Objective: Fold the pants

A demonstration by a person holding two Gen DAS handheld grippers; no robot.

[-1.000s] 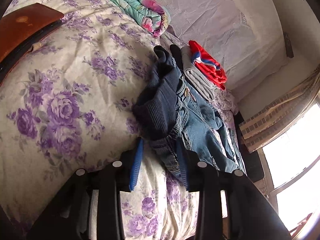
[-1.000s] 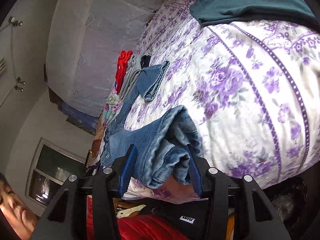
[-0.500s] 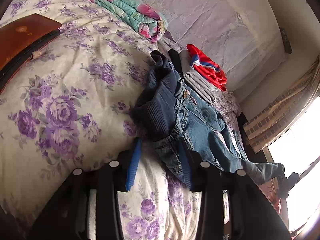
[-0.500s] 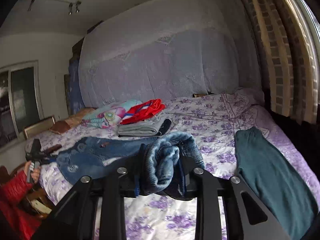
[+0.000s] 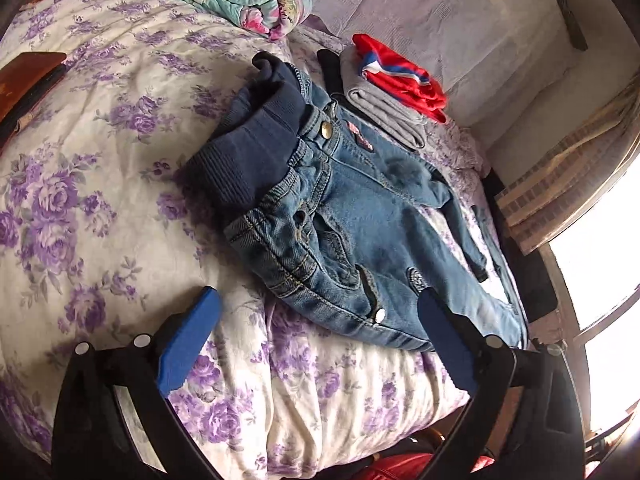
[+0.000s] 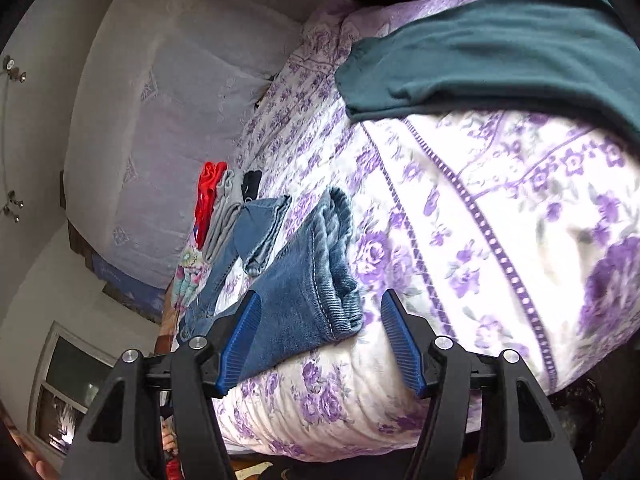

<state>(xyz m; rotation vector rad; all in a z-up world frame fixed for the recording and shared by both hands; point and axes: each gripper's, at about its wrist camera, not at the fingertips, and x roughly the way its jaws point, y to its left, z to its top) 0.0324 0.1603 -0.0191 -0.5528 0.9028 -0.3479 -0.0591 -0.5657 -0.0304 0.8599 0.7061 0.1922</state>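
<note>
Left gripper [image 5: 318, 334]: my jaws stand wide apart, holding nothing, just short of the waistband.
Right gripper [image 6: 320, 334]: my jaws spread wide, empty, either side of a leg cuff.
Jeans [image 5: 340, 216]: lying on the bed [image 5: 92, 184], waist near my left, legs running far right.
Folded clothes [image 5: 394, 96]: stacked just beyond the jeans.
Green garment [image 6: 492, 48]: far right, apart.

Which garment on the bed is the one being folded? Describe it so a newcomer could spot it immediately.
On the purple-flowered bedspread, look in front of the small stack of folded clothes near the headboard. The jeans lie spread there, between both open grippers. They are the only denim: blue, with a ribbed navy waistband and metal snap.
</note>
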